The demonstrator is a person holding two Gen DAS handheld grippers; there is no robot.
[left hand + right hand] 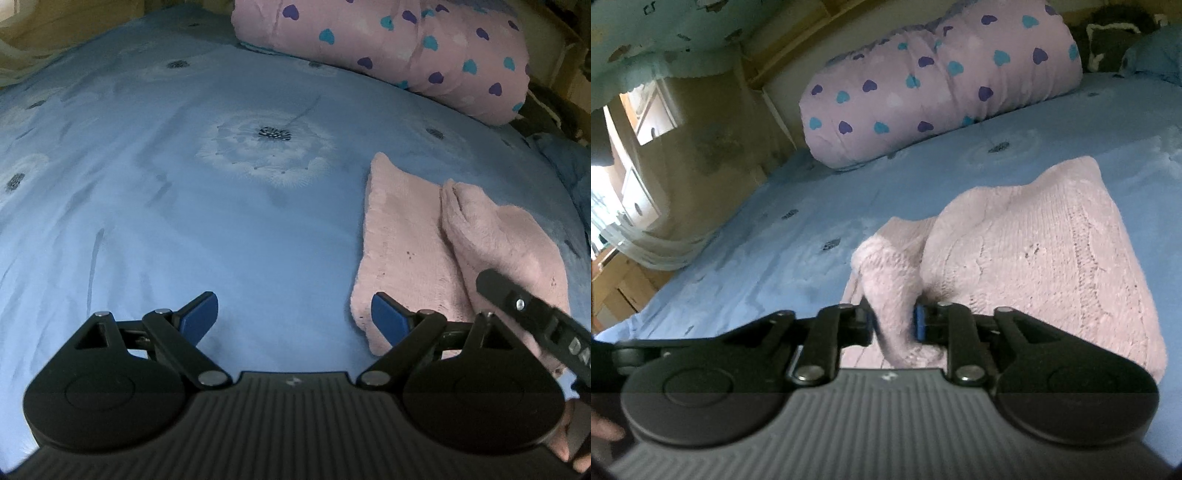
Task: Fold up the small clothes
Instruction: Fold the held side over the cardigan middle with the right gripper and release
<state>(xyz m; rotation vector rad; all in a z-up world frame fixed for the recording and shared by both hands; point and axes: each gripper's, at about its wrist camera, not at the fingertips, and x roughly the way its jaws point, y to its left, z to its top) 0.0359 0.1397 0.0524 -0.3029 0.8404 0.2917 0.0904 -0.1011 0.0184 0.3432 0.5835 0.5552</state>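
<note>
Clearly, the right tongs (894,325) are narrowed onto a bunched fold of the pink knit garment (1034,251) (pads pressing both sides). The left tongs (293,317) are spread wide, empty, over the bed (184,184). The garment is seen lower right, its long axis running up-frame.

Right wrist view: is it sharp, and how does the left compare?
Right wrist view: soft, smeared with motion blur, the pink knit garment fuzzy; bright window glare at left. Left wrist view: crisp, evenly dim, blue bedsheet bulging from fisheye distortion.
</note>
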